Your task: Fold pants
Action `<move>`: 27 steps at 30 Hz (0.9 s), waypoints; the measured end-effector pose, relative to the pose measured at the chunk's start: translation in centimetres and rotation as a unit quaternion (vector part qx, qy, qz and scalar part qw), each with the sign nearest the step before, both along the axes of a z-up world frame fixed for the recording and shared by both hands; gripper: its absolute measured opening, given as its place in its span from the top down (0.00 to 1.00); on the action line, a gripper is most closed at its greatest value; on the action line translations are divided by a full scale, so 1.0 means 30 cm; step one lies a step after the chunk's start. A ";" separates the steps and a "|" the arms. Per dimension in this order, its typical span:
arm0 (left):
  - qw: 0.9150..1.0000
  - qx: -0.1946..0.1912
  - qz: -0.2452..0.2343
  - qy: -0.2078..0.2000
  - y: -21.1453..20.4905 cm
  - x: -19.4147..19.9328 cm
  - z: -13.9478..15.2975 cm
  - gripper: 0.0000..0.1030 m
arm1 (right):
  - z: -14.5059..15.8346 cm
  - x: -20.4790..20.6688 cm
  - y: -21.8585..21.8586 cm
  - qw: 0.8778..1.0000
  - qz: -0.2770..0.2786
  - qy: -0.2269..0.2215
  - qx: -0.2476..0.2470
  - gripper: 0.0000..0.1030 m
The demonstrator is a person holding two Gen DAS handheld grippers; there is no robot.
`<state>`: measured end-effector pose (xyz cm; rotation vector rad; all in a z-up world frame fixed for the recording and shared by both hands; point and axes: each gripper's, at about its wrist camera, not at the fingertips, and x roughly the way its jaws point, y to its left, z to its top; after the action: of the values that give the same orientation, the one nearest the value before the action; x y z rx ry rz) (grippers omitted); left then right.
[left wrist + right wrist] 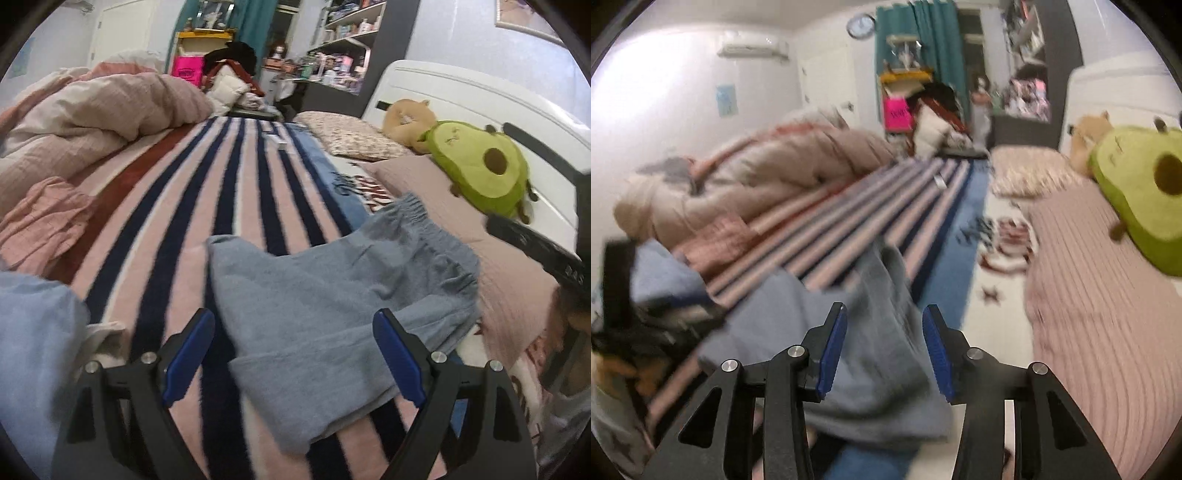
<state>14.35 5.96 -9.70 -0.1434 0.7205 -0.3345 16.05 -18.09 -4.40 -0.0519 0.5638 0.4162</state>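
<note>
Grey-blue pants (332, 295) lie rumpled on the striped blanket (236, 177), elastic waistband toward the pillows. Left gripper (293, 350) and right gripper (884, 345) — jaws open, holding nothing. Best to pinch matching corners, draw the cloth taut — then fold.

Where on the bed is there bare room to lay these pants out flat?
Best patch: the striped blanket beyond the grey pants, between the bunched duvet and the floral pillow. Crowded on the right, where the avocado plush sits.
</note>
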 end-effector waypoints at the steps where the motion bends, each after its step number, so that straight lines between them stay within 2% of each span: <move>1: 1.000 -0.004 -0.009 -0.002 -0.008 0.006 -0.002 0.38 | 0.004 0.011 0.027 1.000 0.018 -0.008 -0.003 0.62; 3: 0.999 -0.008 -0.030 0.007 -0.027 0.016 -0.019 0.58 | -0.011 0.046 0.084 0.998 0.064 -0.005 -0.002 0.66; 4: 0.999 -0.012 -0.039 0.015 -0.031 0.022 -0.031 0.63 | -0.036 0.076 0.114 0.996 0.089 0.014 0.000 0.67; 6: 0.998 -0.022 -0.056 0.037 -0.034 0.029 -0.068 0.64 | -0.082 0.114 0.136 0.994 0.098 0.043 -0.010 0.74; 7: 0.997 -0.018 -0.059 0.052 -0.036 0.030 -0.095 0.64 | -0.113 0.136 0.137 0.994 0.088 0.058 -0.023 0.74; 10: 0.995 -0.004 -0.062 0.079 -0.041 0.010 -0.151 0.65 | -0.194 0.174 0.069 0.995 0.014 0.074 -0.068 0.74; 11: 0.994 -0.003 -0.066 0.081 -0.043 -0.001 -0.162 0.65 | -0.213 0.177 0.040 0.994 -0.005 0.079 -0.072 0.75; 13: 0.994 0.008 -0.075 0.080 -0.055 -0.032 -0.169 0.65 | -0.271 0.195 -0.037 0.990 -0.033 0.117 -0.065 0.73; 14: 0.994 0.010 -0.075 0.079 -0.058 -0.040 -0.166 0.64 | -0.298 0.197 -0.062 0.988 -0.034 0.139 -0.060 0.68; 15: 0.994 0.010 -0.078 0.080 -0.062 -0.051 -0.154 0.59 | -0.318 0.193 -0.084 0.986 -0.030 0.154 -0.054 0.67; 16: 0.993 0.005 -0.085 0.081 -0.066 -0.057 -0.143 0.47 | -0.336 0.180 -0.098 0.985 -0.029 0.161 -0.052 0.67; 18: 0.992 -0.003 -0.096 0.080 -0.070 -0.061 -0.115 0.31 | -0.333 0.172 -0.109 0.986 -0.027 0.158 -0.055 0.66; 21: 0.996 0.007 -0.070 0.055 -0.053 -0.054 -0.053 0.26 | -0.285 0.160 -0.126 0.988 -0.033 0.145 -0.042 0.61; 23: 0.998 -0.003 -0.049 0.042 -0.021 -0.043 -0.029 0.23 | -0.222 0.145 -0.133 0.993 -0.035 0.107 -0.024 0.57; 25: 0.998 -0.026 -0.021 0.048 0.020 0.000 -0.015 0.23 | -0.167 0.141 -0.101 0.997 -0.015 0.076 -0.011 0.55; 27: 0.999 -0.025 0.002 0.046 0.030 0.037 -0.013 0.23 | -0.130 0.150 -0.069 0.998 0.022 0.061 0.008 0.57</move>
<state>15.46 6.87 -10.10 -0.2085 0.8027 -0.3448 20.54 -20.16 -8.29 -0.0229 0.6796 0.4684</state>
